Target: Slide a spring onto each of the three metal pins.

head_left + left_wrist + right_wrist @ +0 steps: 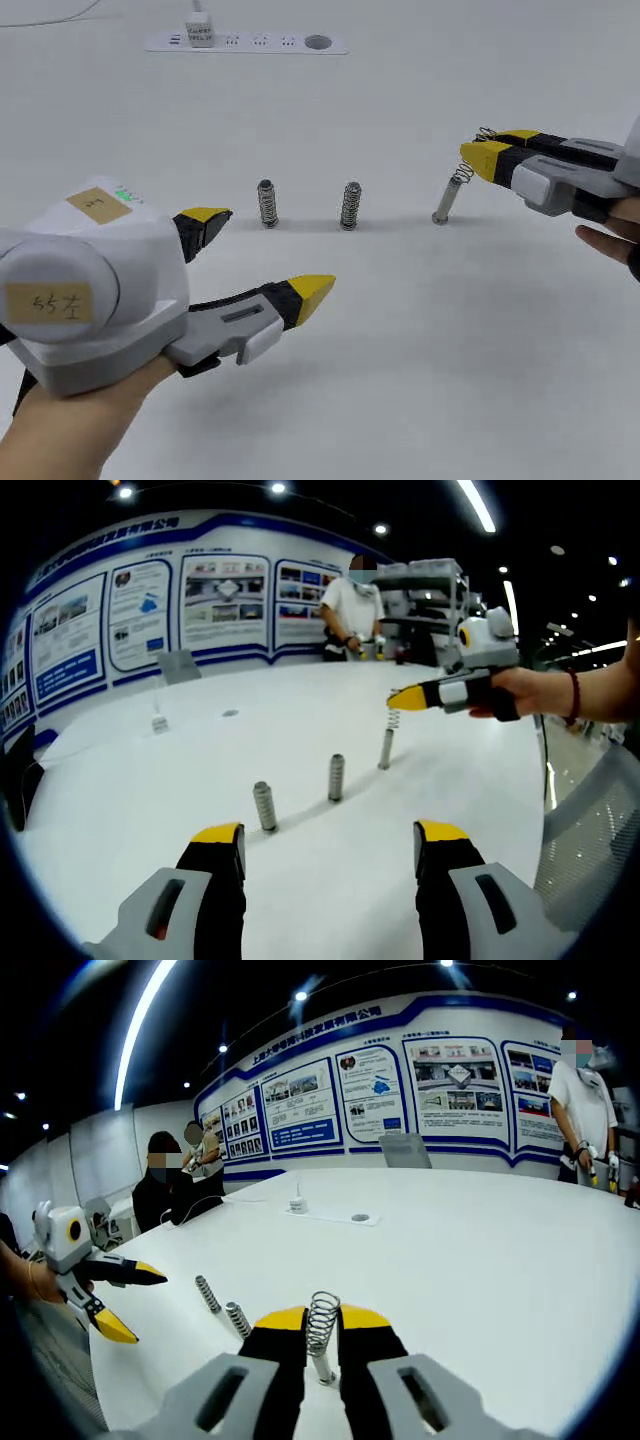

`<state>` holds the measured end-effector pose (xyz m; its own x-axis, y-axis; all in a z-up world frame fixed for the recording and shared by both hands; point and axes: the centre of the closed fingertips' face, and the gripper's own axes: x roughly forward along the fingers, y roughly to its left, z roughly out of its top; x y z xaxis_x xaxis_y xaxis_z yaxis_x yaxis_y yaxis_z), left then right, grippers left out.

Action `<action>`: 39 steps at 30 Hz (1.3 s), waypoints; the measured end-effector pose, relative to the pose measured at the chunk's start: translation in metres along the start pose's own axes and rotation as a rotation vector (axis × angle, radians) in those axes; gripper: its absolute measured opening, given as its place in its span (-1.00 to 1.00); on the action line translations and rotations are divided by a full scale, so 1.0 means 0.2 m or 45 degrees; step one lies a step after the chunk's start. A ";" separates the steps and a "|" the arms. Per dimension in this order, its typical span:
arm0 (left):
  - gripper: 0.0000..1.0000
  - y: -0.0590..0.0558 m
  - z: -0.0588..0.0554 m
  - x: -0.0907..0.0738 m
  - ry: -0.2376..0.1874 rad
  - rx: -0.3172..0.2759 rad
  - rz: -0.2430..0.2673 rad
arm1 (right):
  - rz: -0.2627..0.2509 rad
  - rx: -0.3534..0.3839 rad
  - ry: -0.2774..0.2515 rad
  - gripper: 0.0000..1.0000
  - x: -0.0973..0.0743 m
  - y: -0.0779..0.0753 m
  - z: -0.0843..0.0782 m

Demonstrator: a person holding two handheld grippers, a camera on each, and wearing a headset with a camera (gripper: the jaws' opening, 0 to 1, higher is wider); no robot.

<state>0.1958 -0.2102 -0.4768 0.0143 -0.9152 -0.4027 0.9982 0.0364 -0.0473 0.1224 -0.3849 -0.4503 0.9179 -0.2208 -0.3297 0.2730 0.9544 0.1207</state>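
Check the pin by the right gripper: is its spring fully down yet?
Not yet. The right gripper holds the spring at the top of the pin, whose shaft below is bare.

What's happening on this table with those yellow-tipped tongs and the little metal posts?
A person is fitting springs over three metal pins that stand on a white table. The left pin and the middle pin each wear a spring. The right gripper is pinching the last spring, with its lower end at the top of the third pin, which leans over. The left gripper hangs open, holding nothing.
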 end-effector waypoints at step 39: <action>0.69 0.05 -0.03 0.00 0.016 -0.037 0.038 | -0.035 -0.226 0.191 -0.76 0.08 0.06 -0.20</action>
<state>0.2055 -0.2081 -0.4824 0.0430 -0.9086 -0.4155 0.9952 0.0753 -0.0617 0.1293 -0.3684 -0.4921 0.8542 -0.2274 -0.4676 0.2300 0.9718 -0.0524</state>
